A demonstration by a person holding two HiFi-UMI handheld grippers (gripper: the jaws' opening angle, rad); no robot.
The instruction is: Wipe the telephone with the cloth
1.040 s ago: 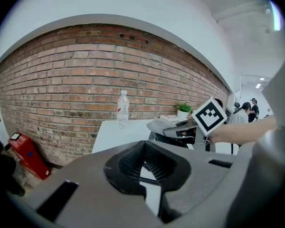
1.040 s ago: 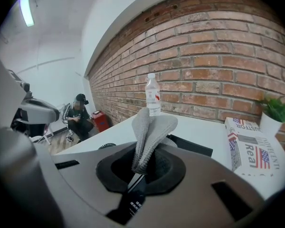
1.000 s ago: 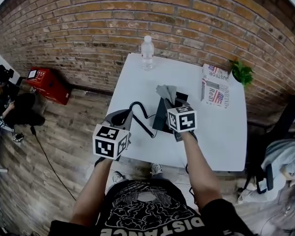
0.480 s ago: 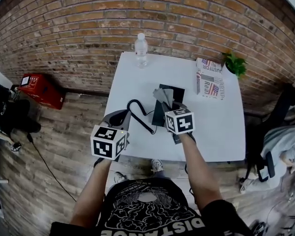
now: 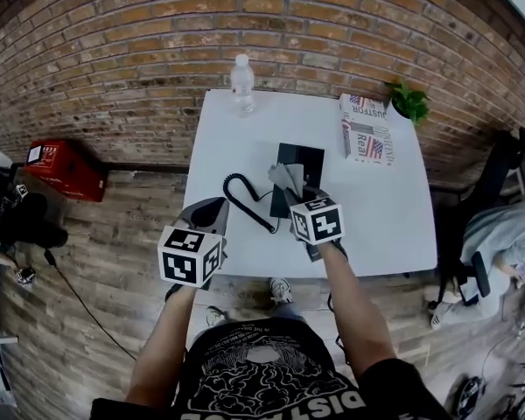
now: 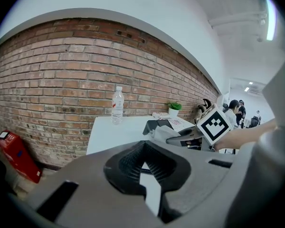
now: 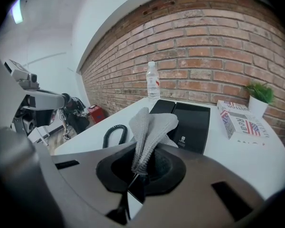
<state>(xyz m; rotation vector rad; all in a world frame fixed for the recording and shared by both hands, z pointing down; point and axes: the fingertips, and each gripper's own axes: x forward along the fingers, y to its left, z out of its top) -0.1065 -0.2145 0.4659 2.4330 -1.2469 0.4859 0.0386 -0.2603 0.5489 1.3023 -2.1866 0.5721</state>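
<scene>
The black telephone (image 5: 302, 160) lies flat in the middle of the white table (image 5: 376, 226). Its coiled cord (image 5: 243, 199) loops off to the left. My right gripper (image 5: 296, 198) is shut on a grey cloth (image 5: 288, 178), which stands bunched up over the phone's near half. In the right gripper view the cloth (image 7: 149, 127) rises from between the jaws in front of the phone (image 7: 187, 120). My left gripper (image 5: 209, 214) hovers at the table's near left edge, shut with nothing in it, apart from the cord.
A clear water bottle (image 5: 241, 84) stands at the table's far edge by the brick wall. A printed box (image 5: 366, 129) and a small potted plant (image 5: 409, 101) sit at the far right. A red case (image 5: 63, 168) rests on the wooden floor to the left.
The right gripper has drawn the cloth back toward me, from the phone's far part to its near half. The head view has shifted. The left gripper has stayed about where it was.
</scene>
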